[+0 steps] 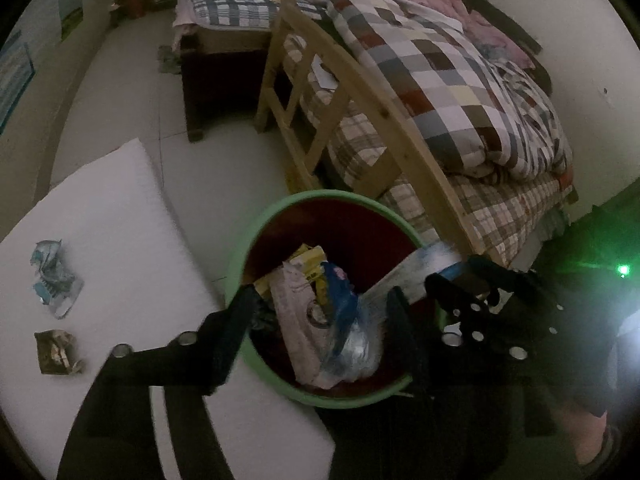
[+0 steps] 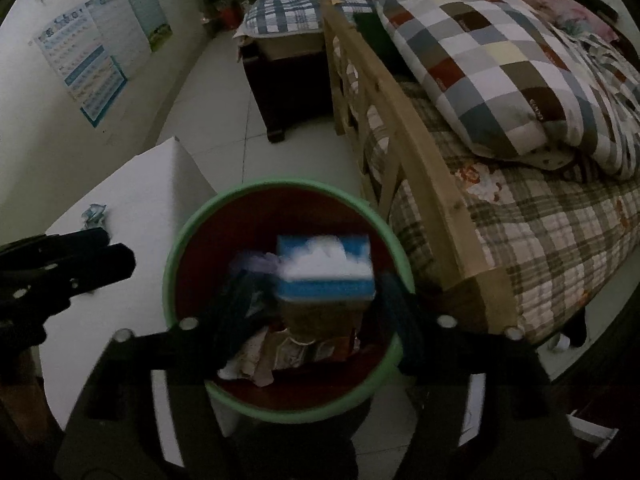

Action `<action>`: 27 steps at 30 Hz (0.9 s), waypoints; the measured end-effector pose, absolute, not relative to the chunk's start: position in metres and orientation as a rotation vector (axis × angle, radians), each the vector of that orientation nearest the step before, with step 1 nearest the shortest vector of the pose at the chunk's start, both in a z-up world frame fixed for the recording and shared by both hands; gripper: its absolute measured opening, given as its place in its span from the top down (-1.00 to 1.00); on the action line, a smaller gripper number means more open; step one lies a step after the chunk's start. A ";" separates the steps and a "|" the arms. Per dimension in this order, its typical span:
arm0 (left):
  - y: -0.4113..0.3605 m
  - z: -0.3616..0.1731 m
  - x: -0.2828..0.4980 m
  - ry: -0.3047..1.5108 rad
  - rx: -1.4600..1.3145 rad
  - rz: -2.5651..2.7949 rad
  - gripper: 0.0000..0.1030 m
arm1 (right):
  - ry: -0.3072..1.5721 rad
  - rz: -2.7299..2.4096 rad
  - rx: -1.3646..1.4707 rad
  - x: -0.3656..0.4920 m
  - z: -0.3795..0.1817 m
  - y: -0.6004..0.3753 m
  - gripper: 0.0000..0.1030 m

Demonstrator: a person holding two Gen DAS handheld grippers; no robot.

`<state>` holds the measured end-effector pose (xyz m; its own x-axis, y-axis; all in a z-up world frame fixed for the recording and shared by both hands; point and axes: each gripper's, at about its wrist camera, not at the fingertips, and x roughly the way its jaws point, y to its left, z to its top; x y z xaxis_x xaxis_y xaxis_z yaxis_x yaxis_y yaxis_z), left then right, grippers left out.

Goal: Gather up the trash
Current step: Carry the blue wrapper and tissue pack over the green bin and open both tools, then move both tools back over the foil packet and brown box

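A round bin with a green rim (image 1: pixel 320 196) and a dark red inside stands on the floor beside a white board (image 1: pixel 120 220). My left gripper (image 1: pixel 320 332) is open above it; a pink wrapper (image 1: pixel 296 308) and a clear blue bag (image 1: pixel 348 332) lie in the bin below the gap. My right gripper (image 2: pixel 316 312) is open over the same bin (image 2: pixel 280 184), with a blurred blue-and-white box (image 2: pixel 326 268) loose between its fingers. On the board lie a crumpled blue-white wrapper (image 1: pixel 54 280) and a brown wrapper (image 1: pixel 56 350).
A wooden bed frame (image 1: pixel 360 92) with plaid bedding and a checked quilt (image 1: pixel 440 68) stands close to the bin's right. A dark cabinet (image 2: pixel 288 92) and a second bed are farther back. Posters (image 2: pixel 100 48) hang on the left wall. Pale tiled floor lies between.
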<state>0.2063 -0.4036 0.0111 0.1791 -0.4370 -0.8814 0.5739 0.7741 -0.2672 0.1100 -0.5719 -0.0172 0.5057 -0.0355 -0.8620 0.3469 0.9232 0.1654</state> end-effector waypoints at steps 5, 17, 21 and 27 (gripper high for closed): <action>-0.384 0.013 0.208 1.188 0.106 -0.680 -0.57 | 1.009 -0.231 0.332 0.109 -0.013 -0.566 -0.51; -0.311 0.031 0.202 1.144 0.068 -0.585 -0.81 | 0.986 -0.190 0.299 0.107 0.007 -0.526 -0.71; -0.276 0.037 0.199 1.132 0.048 -0.538 -0.84 | 0.986 -0.163 0.271 0.109 0.012 -0.502 -0.74; -0.221 0.038 0.196 1.131 0.013 -0.467 -0.84 | 0.986 -0.117 0.233 0.114 0.020 -0.463 -0.77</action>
<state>0.1957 -0.2215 0.0376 0.3405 -0.3530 -0.8715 0.3655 0.9037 -0.2232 0.1144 -0.4632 0.0195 0.5481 0.0078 -0.8364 0.2025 0.9690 0.1417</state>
